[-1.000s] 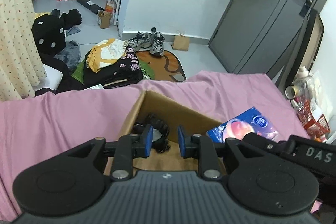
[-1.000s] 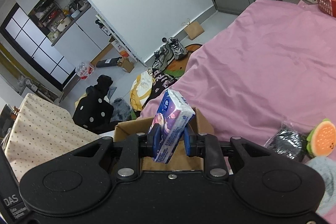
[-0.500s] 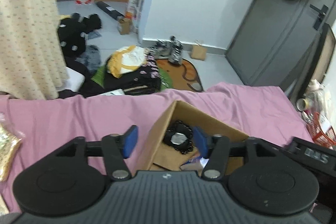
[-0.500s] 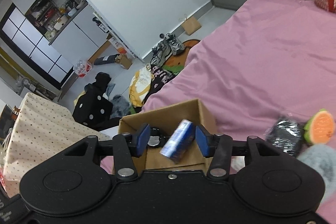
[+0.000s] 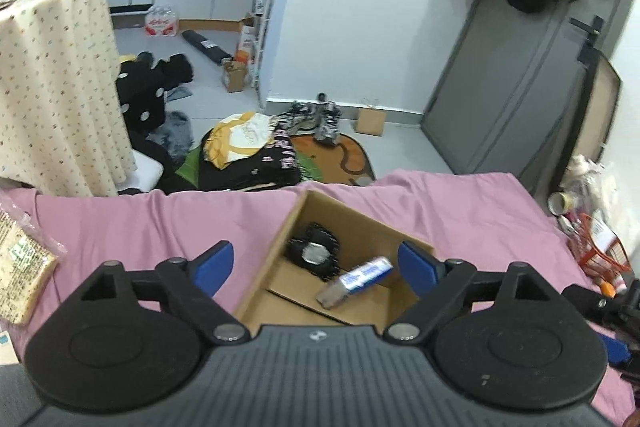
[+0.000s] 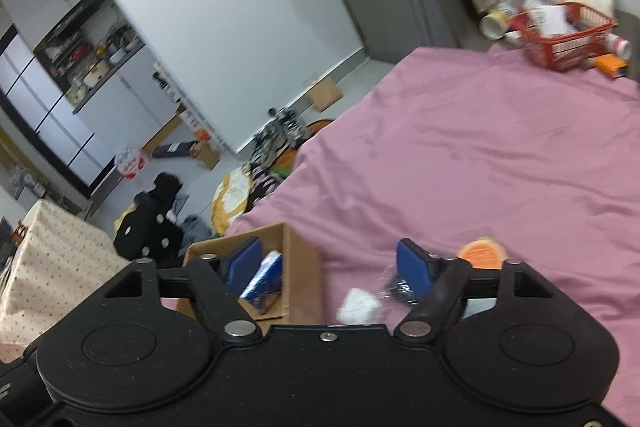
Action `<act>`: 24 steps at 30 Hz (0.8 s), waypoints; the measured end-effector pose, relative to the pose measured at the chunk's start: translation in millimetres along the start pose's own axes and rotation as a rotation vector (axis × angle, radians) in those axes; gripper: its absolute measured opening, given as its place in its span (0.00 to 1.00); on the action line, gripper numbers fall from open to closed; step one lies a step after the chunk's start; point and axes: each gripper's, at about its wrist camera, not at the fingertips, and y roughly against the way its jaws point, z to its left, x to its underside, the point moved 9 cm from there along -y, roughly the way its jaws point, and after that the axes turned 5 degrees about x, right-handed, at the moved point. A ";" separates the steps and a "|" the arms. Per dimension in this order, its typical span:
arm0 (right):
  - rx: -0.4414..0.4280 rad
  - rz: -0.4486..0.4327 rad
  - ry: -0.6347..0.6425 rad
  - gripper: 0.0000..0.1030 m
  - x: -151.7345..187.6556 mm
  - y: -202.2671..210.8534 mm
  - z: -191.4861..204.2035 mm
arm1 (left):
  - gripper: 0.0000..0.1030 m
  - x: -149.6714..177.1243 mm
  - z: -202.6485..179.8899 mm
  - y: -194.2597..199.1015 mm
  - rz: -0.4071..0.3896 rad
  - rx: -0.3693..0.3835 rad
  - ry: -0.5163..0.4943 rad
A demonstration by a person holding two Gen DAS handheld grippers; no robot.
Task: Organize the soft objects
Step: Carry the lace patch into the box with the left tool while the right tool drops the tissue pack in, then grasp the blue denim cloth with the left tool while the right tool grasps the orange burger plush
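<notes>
An open cardboard box point(image 5: 280, 259) point(image 6: 300, 267) sits on the pink bedsheet point(image 5: 120, 223). Inside it lie a black frilly soft item point(image 5: 314, 253) and a blue tissue pack point(image 5: 358, 279) point(image 6: 262, 281). My left gripper point(image 5: 316, 265) is open wide above the box with nothing between its fingers. My right gripper point(image 6: 330, 267) is open too, to the right of the box, empty. Near its right finger lie an orange fruit-slice plush point(image 6: 482, 253), a dark wrapped item point(image 6: 394, 285) and a white soft lump point(image 6: 358, 309).
A packet with a yellowish pad point(image 5: 20, 259) lies on the sheet at far left. A red basket point(image 6: 560, 35) point(image 5: 600, 247) with bottles and clutter stands at the bed's far right. Clothes, shoes and bags cover the floor point(image 5: 248, 143) beyond the bed edge.
My right gripper opened and dropped the blue tissue pack into the box, then swung right toward the plush items. My left gripper opened wide and lifted back from the box.
</notes>
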 end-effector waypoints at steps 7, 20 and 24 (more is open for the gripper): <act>0.012 -0.022 -0.013 0.87 -7.8 19.3 -33.2 | 0.87 15.6 -37.9 19.6 0.026 0.049 -0.051; -0.053 -0.001 -0.050 0.90 -6.6 27.2 -76.9 | 0.87 50.8 -87.1 38.3 0.046 0.045 -0.122; -0.084 0.000 -0.104 0.90 3.6 12.9 -97.9 | 0.87 65.6 -101.4 40.8 0.049 0.048 -0.138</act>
